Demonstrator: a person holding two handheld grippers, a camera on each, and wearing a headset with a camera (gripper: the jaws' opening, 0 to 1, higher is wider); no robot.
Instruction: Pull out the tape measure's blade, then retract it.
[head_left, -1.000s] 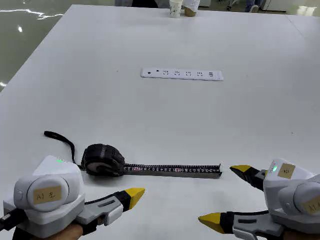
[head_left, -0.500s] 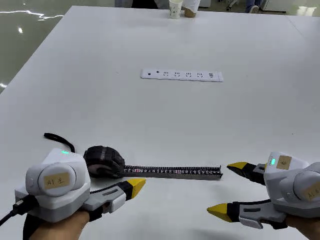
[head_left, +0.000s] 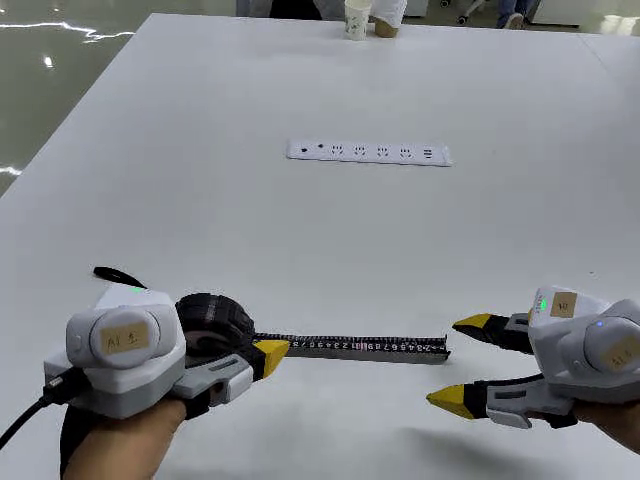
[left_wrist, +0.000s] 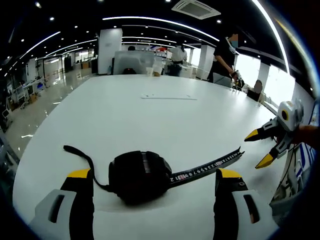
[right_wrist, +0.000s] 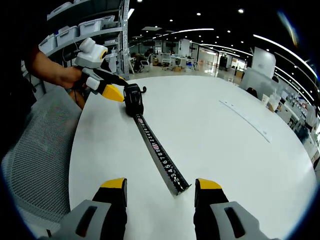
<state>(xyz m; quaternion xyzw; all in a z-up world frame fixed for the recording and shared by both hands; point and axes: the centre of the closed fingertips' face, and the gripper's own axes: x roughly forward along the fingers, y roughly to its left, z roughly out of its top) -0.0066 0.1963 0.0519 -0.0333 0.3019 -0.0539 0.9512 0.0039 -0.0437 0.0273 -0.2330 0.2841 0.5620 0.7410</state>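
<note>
Tape measure (head_left: 213, 322) lies on the white surface (head_left: 350, 230), its blade (head_left: 350, 346) out toward the right gripper (head_left: 458, 360), which gapes empty just short of the tip. Left gripper (left_wrist: 154, 174), equally open and empty, straddles the case; closing squarely on it should steady the retraction.

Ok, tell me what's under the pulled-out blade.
The white table: the blade lies flat on it, running out from the black case. The blade's own underside is covered from view.

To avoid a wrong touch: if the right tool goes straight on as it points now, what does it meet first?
The right tool would probably meet the free end of the blade, lying on the table between its open jaws; depth is unclear.
</note>
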